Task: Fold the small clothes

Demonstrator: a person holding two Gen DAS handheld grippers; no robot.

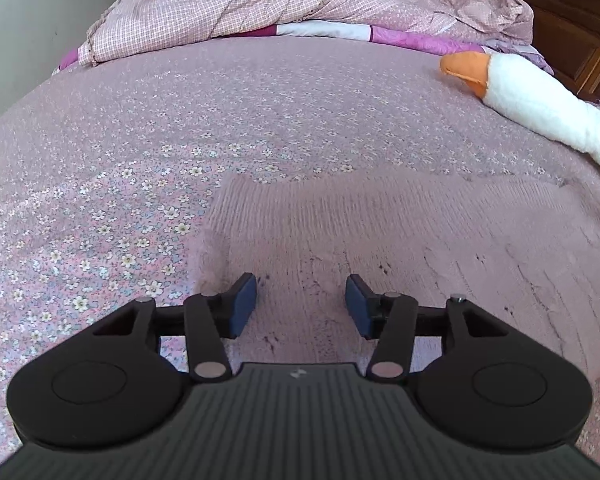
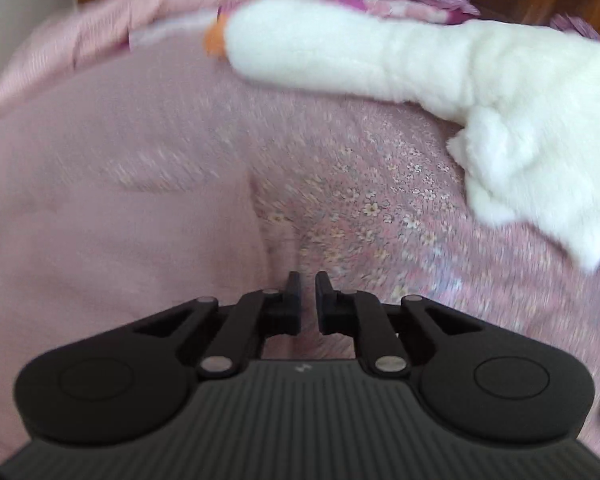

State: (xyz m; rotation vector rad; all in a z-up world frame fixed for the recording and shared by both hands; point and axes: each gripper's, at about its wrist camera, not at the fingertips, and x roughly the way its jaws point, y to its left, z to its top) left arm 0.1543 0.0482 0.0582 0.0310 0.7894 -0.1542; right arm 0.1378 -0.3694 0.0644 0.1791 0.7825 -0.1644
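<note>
A pink ribbed knit garment (image 1: 380, 240) lies flat on the flowered bedspread (image 1: 140, 140). My left gripper (image 1: 302, 304) hangs open just above the garment's near left part, its blue pads (image 1: 244, 304) wide apart with nothing between them. In the blurred right wrist view the same pink garment (image 2: 120, 220) fills the left side, and its right edge runs down to the fingertips. My right gripper (image 2: 307, 292) sits at that edge with its jaws almost together, leaving only a thin slit. No cloth shows in the slit.
A white plush goose (image 1: 532, 100) with an orange beak lies on the right of the bed, close to the garment's far right corner, and the plush goose (image 2: 460, 80) fills the upper right of the right wrist view. A rumpled pink quilt (image 1: 260, 8) is piled along the far side. A dark wooden headboard (image 1: 572, 28) stands at the right.
</note>
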